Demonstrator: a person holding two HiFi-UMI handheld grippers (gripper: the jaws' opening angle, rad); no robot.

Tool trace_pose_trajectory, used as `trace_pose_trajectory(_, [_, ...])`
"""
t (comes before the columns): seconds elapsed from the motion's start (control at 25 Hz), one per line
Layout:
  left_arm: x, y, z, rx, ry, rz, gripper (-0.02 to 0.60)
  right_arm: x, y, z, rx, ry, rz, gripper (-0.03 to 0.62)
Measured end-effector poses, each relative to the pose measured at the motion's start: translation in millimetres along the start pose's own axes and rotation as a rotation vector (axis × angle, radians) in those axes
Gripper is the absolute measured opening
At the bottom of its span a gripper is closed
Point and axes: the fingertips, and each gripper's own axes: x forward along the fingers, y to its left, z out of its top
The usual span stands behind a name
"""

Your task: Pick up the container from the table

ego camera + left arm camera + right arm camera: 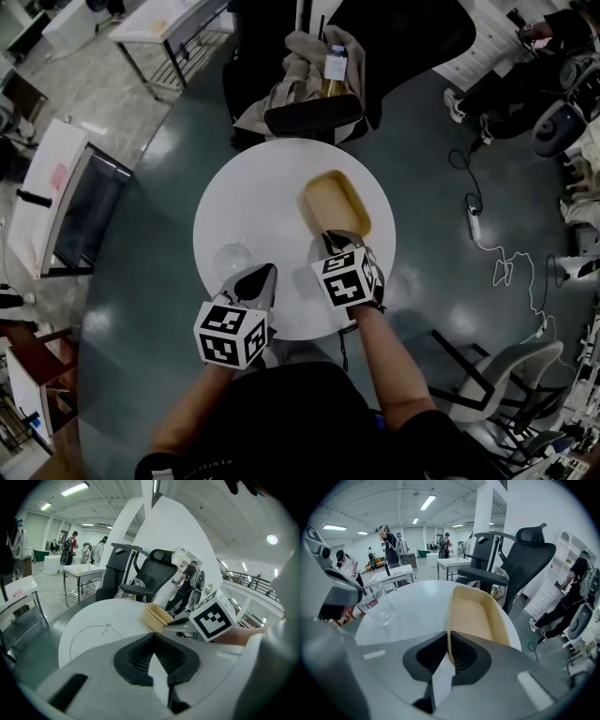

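We are observing the container (337, 202) lying on the right half of the table (272, 206), the glass (232, 258) standing to its left and nearer us, and the chair (314, 117) standing behind the table.

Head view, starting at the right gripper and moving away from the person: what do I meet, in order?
right gripper → tan container → black office chair → bottle

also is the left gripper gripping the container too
No, the left gripper hangs near the glass with nothing in its jaws; only the right gripper clamps the rim of the container.
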Motion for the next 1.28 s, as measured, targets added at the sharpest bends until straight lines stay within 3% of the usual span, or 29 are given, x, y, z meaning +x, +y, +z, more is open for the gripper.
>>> trace_pose_trajectory(0.56, [-34.0,-14.5,5.8,0.068,-0.037,-0.098,-0.008,-77.2,27.8,6.8,0.187,-0.153,0.010,0.023])
trace_pose_trajectory(1.28, [-93.6,-13.3,19.4,0.145,-0.145,-0.136,-0.008,-163.8,85.6,-1.1,0.312,-0.308,-0.006,0.023])
